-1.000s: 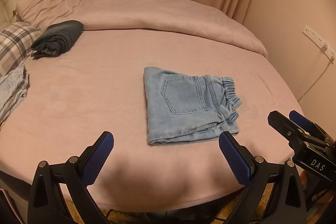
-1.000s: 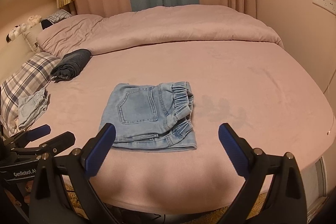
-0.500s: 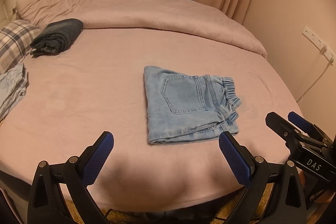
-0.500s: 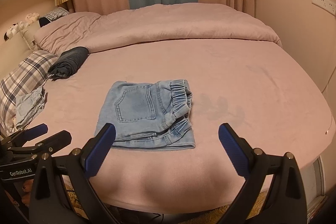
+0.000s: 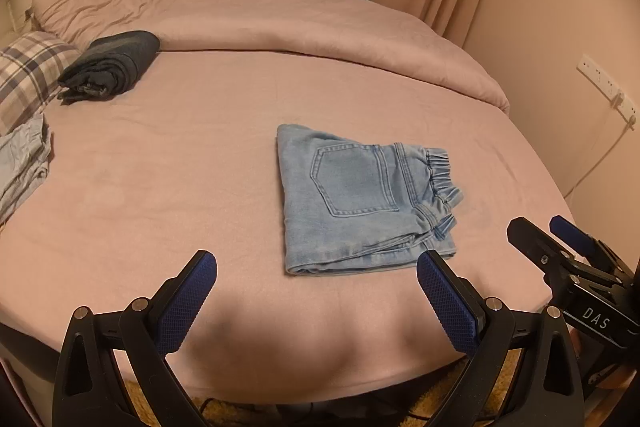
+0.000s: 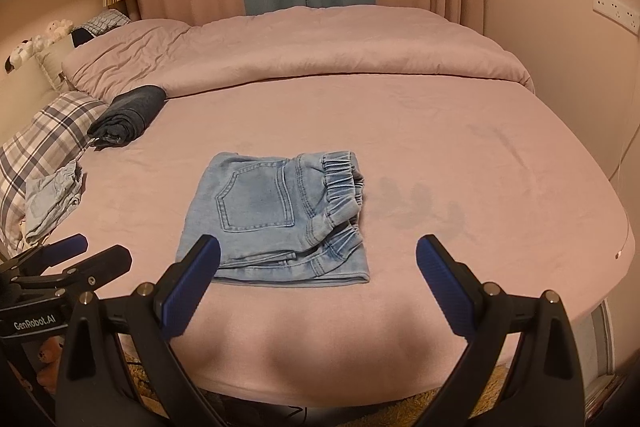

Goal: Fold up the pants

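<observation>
Both grippers have drawn back slightly from the bed (image 5: 168, 187); the pants (image 5: 360, 199) have not moved. They lie folded near its front edge. Left gripper (image 5: 316, 291) and right gripper (image 6: 318, 279) gape wide, holding nothing.

Bed (image 5: 200, 163) under pink sheet. Folded light-blue denim pants (image 5: 360, 199) flat near front edge, back pocket up, elastic waistband to right. Rolled dark garment (image 5: 112, 67) far left. Plaid pillow (image 5: 28, 71) at left edge; crumpled pale-blue cloth (image 5: 24, 163) just in front. Pink duvet (image 5: 280, 23) bunched along far side.
</observation>
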`<state>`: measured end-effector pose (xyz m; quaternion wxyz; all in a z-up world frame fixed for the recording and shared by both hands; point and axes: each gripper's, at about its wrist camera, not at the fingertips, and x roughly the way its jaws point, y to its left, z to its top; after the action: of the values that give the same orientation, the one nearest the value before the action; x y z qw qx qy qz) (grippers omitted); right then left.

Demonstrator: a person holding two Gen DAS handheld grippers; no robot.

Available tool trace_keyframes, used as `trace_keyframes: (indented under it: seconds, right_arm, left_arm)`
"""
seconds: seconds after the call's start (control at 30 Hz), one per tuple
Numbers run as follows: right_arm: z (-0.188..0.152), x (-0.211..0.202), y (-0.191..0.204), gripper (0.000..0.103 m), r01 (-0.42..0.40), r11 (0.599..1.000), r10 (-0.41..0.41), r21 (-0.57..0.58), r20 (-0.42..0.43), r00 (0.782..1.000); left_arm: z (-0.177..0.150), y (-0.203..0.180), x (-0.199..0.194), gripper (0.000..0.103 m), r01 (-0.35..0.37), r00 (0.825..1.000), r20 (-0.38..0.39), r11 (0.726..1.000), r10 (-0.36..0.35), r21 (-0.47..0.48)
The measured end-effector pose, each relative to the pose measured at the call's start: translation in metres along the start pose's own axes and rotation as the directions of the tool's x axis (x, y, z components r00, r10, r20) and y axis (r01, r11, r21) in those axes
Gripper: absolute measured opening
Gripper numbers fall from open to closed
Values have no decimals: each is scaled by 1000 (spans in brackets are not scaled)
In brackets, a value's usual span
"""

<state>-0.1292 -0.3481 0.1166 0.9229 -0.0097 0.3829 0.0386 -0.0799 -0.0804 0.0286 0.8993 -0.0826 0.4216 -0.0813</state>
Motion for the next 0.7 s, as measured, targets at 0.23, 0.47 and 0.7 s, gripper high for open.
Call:
trace_keyframes:
  seconds: [0.23, 0.47, 0.7]
  right_arm:
    - [0, 0, 0, 99, 1, 1000, -1, -1, -2, 1000]
    - [-1, 0, 0, 99, 2, 1000, -2, 2, -4, 1000]
    - [-1, 2, -2, 99, 6, 1000, -6, 2, -7, 1000]
  left_arm:
    - [0, 0, 1, 100, 2, 1000, 1, 1000, -2, -3]
    - [0, 0, 1, 100, 2, 1000, 0, 1000, -3, -3]
    - [0, 0, 1, 100, 5, 1000, 1, 1000, -5, -3]
